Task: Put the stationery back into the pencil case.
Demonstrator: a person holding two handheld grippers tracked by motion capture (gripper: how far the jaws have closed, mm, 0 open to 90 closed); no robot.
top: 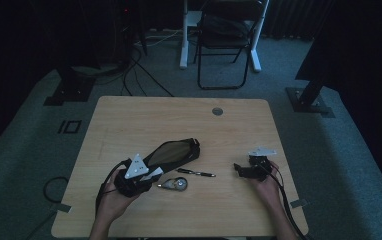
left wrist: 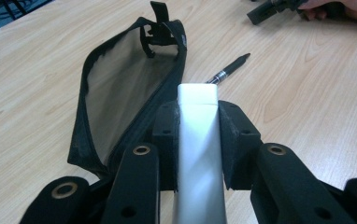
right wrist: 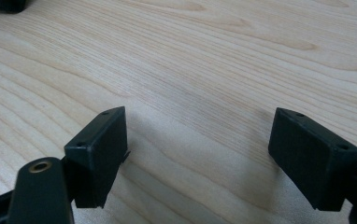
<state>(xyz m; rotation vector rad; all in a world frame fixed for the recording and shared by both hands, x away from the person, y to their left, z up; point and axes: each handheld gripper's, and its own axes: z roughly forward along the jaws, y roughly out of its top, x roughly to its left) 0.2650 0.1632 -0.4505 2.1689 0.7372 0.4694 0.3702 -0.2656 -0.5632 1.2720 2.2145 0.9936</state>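
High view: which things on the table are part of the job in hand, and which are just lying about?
In the job:
- silver bar, clamped in the left gripper
- black mesh pouch, open, right beside that gripper

Lying about:
- pen
- small round metal item
- right gripper, open and empty over bare table
- folding chair behind the table

This looks like a dim lab or recording room rather than a home. A light wood-grain table with rounded corners and a round cable grommet (top: pixel 217 111) stands on grey-green carpet (top: pixel 24 150). Black cables (top: pixel 134 70) trail across the floor towards dark equipment at the back. Black metal stand bases (top: pixel 309 102) sit on either side of the table, a black folding chair (top: pixel 227 37) behind it, beside a white desk leg (top: pixel 183 35).
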